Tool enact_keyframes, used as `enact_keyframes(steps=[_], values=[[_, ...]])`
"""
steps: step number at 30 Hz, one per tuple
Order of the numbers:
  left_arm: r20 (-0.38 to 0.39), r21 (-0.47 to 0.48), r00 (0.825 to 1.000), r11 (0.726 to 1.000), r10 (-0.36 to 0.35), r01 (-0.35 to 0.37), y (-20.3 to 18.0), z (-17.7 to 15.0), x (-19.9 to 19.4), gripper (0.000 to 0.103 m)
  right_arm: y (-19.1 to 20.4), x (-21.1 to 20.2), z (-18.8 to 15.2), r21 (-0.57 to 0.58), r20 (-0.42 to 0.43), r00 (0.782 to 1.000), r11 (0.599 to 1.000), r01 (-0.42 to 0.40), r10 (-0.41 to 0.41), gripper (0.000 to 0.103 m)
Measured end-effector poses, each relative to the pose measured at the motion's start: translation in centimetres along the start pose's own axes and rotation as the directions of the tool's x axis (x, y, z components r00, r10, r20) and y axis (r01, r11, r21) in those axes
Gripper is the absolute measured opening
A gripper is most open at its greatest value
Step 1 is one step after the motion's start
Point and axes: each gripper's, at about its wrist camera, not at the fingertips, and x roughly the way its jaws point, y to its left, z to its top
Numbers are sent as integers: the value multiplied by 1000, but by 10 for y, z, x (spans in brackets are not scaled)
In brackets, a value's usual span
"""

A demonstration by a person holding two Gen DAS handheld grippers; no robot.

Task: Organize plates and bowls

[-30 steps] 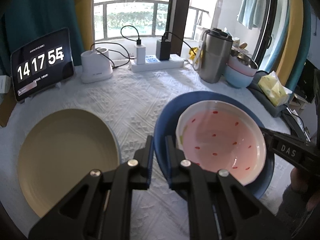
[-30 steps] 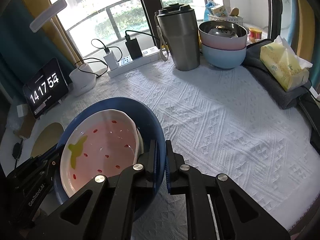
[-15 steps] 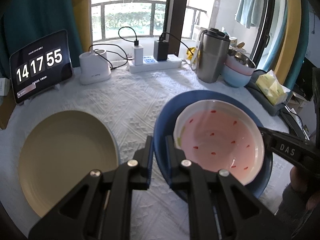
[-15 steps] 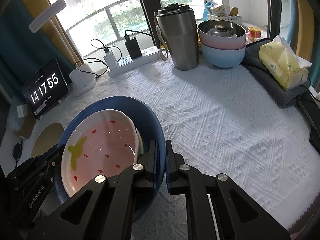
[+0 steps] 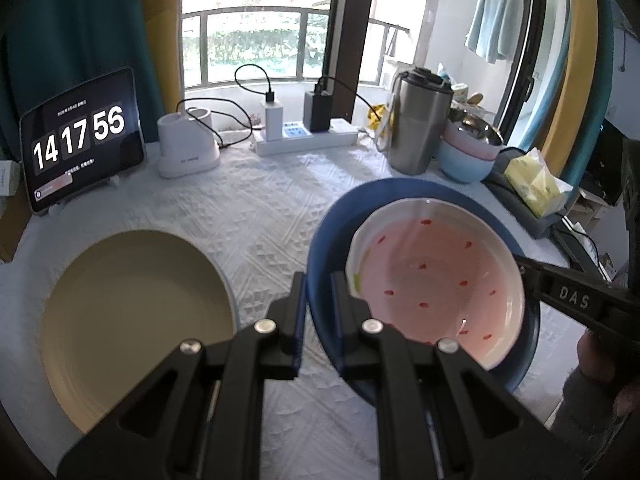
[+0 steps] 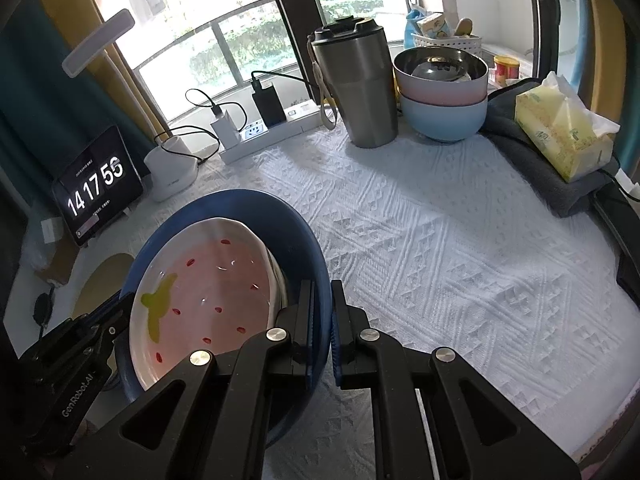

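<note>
A blue plate [image 5: 328, 240] carries a pink strawberry-pattern bowl [image 5: 436, 280] and is held above the white tablecloth. My left gripper [image 5: 318, 292] is shut on the plate's left rim. My right gripper [image 6: 322, 304] is shut on its right rim [image 6: 316, 256], and the bowl [image 6: 208, 284] shows to its left. A cream plate [image 5: 128, 320] lies on the table to the left of the blue plate and is partly seen in the right wrist view [image 6: 100, 280].
A steel tumbler [image 6: 356, 92] and a stack of bowls [image 6: 442, 96] stand at the back. A tissue pack [image 6: 560, 136] on a grey cloth lies at the right. A clock tablet [image 5: 80, 140], white lamp base [image 5: 186, 148] and power strip [image 5: 308, 140] line the far edge.
Both grippers have lifted the blue plate with the pink bowl higher off the table. The plate tilts a little more; the cream plate has not moved.
</note>
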Motion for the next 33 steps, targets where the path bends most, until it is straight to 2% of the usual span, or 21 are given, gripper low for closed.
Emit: enact_keyframes(steps=[18, 33], values=[[44, -23, 999, 1000, -15, 16, 14, 6, -22, 10, 20, -19, 10, -28, 38, 999, 1000, -10, 11, 10], [76, -66, 997, 998, -9, 14, 46, 9, -41, 10, 58, -27, 14, -78, 56, 998, 997, -23, 27, 10]])
